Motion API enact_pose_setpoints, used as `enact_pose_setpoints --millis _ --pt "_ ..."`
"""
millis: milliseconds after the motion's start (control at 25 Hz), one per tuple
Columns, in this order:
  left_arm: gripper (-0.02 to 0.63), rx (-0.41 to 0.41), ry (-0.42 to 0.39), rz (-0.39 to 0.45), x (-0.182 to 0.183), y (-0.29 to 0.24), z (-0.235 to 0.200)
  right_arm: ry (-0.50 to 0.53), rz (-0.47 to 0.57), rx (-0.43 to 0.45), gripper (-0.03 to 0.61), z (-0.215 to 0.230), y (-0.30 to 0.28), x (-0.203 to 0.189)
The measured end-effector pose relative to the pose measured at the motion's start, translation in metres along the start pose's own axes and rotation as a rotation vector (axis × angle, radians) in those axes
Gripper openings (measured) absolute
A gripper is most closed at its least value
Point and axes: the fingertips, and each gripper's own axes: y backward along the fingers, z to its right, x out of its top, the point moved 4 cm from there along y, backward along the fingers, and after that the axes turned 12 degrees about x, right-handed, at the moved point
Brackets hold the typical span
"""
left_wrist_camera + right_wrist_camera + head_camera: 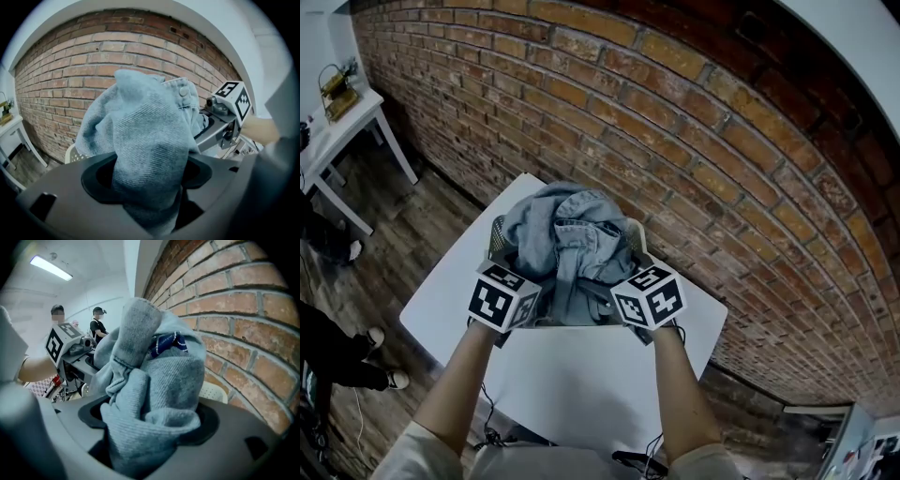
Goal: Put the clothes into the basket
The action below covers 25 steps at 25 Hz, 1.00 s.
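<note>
A light-blue denim garment (567, 253) is bunched up over a white perforated basket (497, 232) on a white table (581, 384). My left gripper (517, 292) is shut on the garment's near left side, and in the left gripper view the cloth (140, 140) fills the space between the jaws. My right gripper (633, 295) is shut on the near right side, where folded denim (154, 399) is packed between its jaws. The fingertips are hidden under cloth. Only slivers of the basket's rim (72, 153) (213, 392) show.
A brick wall (694, 141) runs close behind the table. Another white table (337, 127) stands at the far left on the wooden floor (412, 234). A person's legs (342, 361) are at the left edge. Two people (98, 322) stand in the room's background.
</note>
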Motion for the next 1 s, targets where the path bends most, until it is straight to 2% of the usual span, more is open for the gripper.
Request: enact_pose_setpoints --millis 160,440,640,800,920,1000 --pt "0.328 -0.025 0.041 -0.090 -0.015 -0.013 -0.002 -0.081 -0.078 0.016 0.397 0.009 -0.009 -0.013" --pt "0.328 -0.017 0.070 -0.182 -0.033 -0.026 -0.008 -0.138 -0.173 0.006 0.401 0.018 -0.022 -0.030" --pt "0.328 0.032 0.085 -0.247 -0.049 -0.035 -0.009 -0.111 -0.261 -0.049 0.403 0.017 -0.032 -0.039" --pt "0.331 0.090 0.090 -0.312 -0.056 -0.040 -0.009 -0.090 -0.325 -0.140 0.431 0.019 -0.035 -0.048" --pt "0.351 0.114 0.082 -0.315 -0.055 -0.039 -0.008 -0.105 -0.323 -0.172 0.449 0.021 -0.031 -0.050" --pt "0.367 0.121 0.092 -0.301 -0.051 -0.036 -0.008 -0.143 -0.273 -0.174 0.449 0.021 -0.025 -0.046"
